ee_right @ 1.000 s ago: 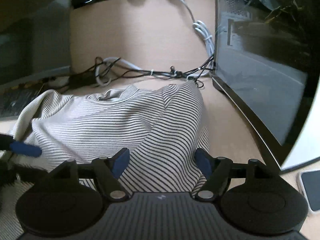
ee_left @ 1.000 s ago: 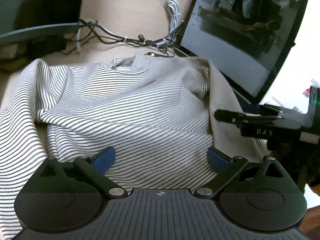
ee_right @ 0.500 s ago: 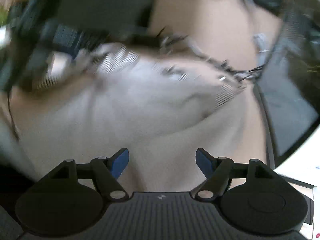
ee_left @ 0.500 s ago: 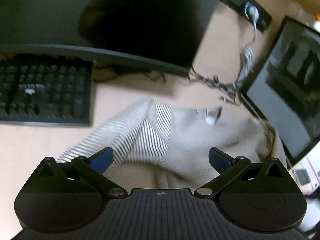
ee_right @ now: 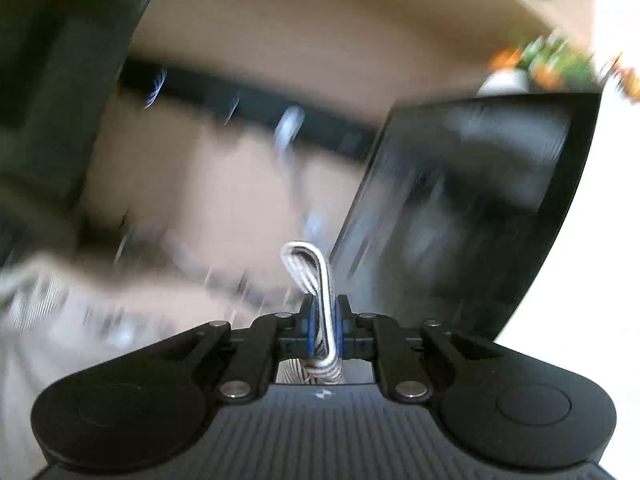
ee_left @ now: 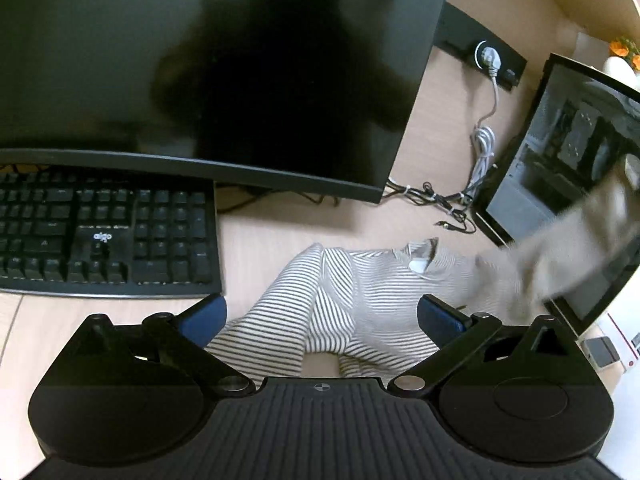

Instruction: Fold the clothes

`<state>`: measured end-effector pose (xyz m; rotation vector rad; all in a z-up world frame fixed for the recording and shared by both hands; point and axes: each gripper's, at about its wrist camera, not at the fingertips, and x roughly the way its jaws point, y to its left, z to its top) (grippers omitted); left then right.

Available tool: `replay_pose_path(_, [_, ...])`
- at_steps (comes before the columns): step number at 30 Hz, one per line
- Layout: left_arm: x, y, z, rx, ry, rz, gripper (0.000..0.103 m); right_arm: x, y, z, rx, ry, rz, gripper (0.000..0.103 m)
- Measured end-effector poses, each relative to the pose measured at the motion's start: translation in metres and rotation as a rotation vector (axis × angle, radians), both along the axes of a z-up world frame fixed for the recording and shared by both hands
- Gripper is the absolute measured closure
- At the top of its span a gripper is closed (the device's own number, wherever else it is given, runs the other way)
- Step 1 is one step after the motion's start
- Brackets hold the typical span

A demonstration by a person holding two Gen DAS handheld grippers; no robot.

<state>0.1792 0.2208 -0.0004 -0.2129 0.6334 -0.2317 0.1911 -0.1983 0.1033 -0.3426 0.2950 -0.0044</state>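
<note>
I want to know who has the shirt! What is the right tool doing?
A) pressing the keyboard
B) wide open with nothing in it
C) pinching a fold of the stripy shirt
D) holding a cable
C: in the right wrist view the right tool is shut on a fold of the stripy shirt.

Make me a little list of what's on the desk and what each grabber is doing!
shirt: striped, crumpled on the desk, one end lifted at the right
left gripper: open, above the shirt, holding nothing
right gripper: shut on a fold of the shirt
keyboard: black, left of the shirt
monitor: dark, behind the keyboard
cables: tangled behind the shirt
right view: blurred
</note>
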Motion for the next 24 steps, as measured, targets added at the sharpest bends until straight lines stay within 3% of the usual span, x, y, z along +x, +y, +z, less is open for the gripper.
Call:
replay_pose_path(3, [-0.009,0.005,0.005,0.021,-0.02,-0.012,0.0,0.017,0.0,0.024,0.047,-0.05,0.027,0.094])
replay_pose_path(7, [-0.023,0.01,0.007,0.111,-0.022,-0.056,0.0,0.031,0.03,0.024,0.125,-0.018,0.149,0.094])
replay_pose_path(14, [-0.05,0.013,-0.008,0.28,0.039,-0.086,0.0,0.067,0.1,-0.011,0.148,0.076,0.354,0.094])
replay_pose_path(20, [-0.069,0.02,-0.021,0.365,0.107,-0.07,0.0,0.086,0.157,-0.045,0.142,0.157,0.445,0.093])
replay_pose_path(24, [-0.081,0.03,-0.024,0.381,0.132,-0.043,0.0,0.095,0.174,-0.053,0.182,0.185,0.48,0.071])
